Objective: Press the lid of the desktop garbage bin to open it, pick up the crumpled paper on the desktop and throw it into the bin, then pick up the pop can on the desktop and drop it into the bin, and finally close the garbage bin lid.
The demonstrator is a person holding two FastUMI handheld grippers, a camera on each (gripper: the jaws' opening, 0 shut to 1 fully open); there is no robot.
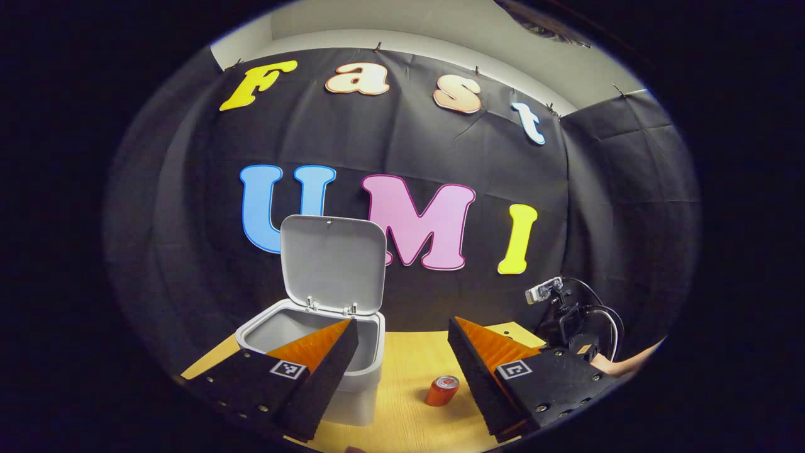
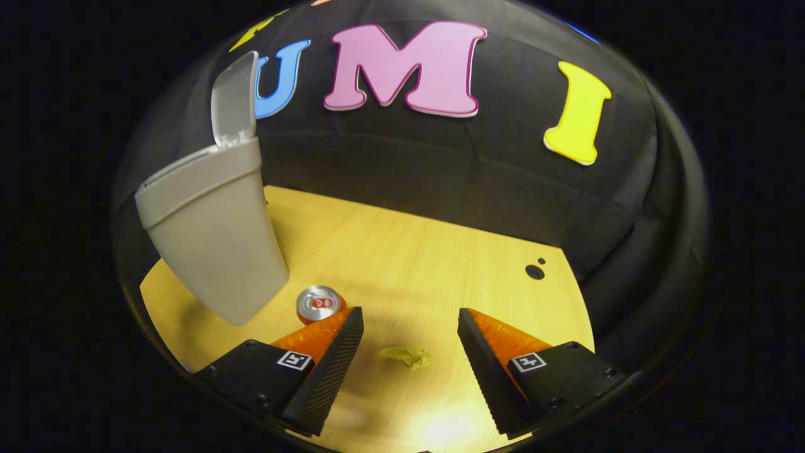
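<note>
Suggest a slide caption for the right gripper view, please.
Open right gripper poised over crumpled paper; pop can beside open-lidded garbage bin.

The worktop (image 2: 402, 251) is pale wood-grain. On it stands a grey garbage bin (image 2: 214, 251) with its lid (image 2: 234, 100) raised upright. A pop can (image 2: 319, 303) stands upright just beside the bin. A crumpled paper (image 2: 405, 357) lies near the can, apart from it. Two dark round holes (image 2: 535, 271) mark the worktop's far right.
</note>
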